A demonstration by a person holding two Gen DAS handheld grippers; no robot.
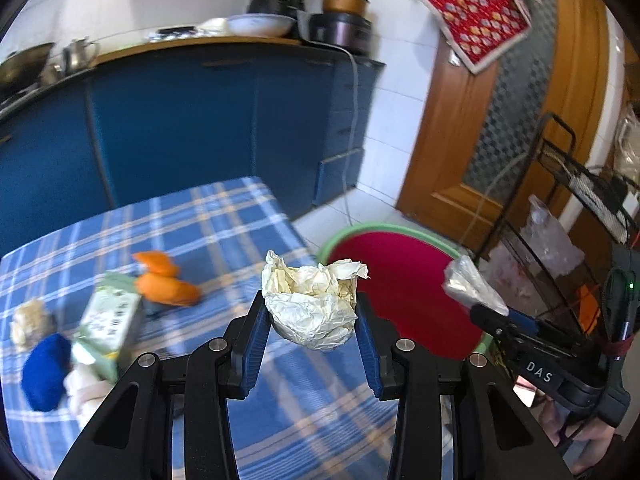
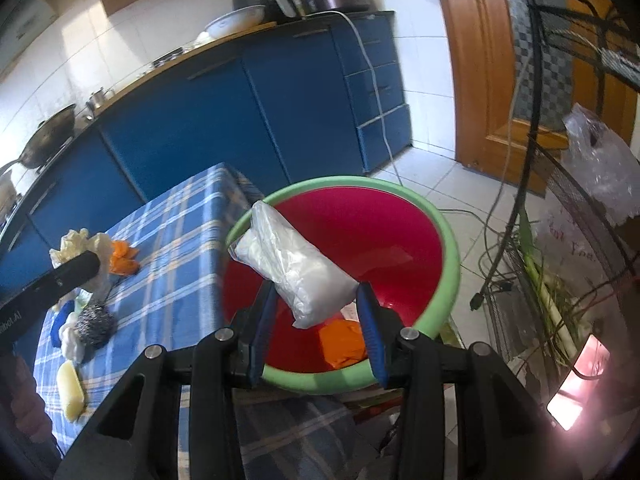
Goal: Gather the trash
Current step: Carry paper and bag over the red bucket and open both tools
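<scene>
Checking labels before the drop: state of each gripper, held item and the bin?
left gripper: shut on crumpled paper
right gripper: shut on plastic bag, above bin
bin: open, orange scrap inside
orange peels: on table

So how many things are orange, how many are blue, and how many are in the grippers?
Orange: 3, two peels on the table, one piece in the basin
Blue: 1, a lump on the table
In grippers: 2, paper and bag
Total: 6
</scene>
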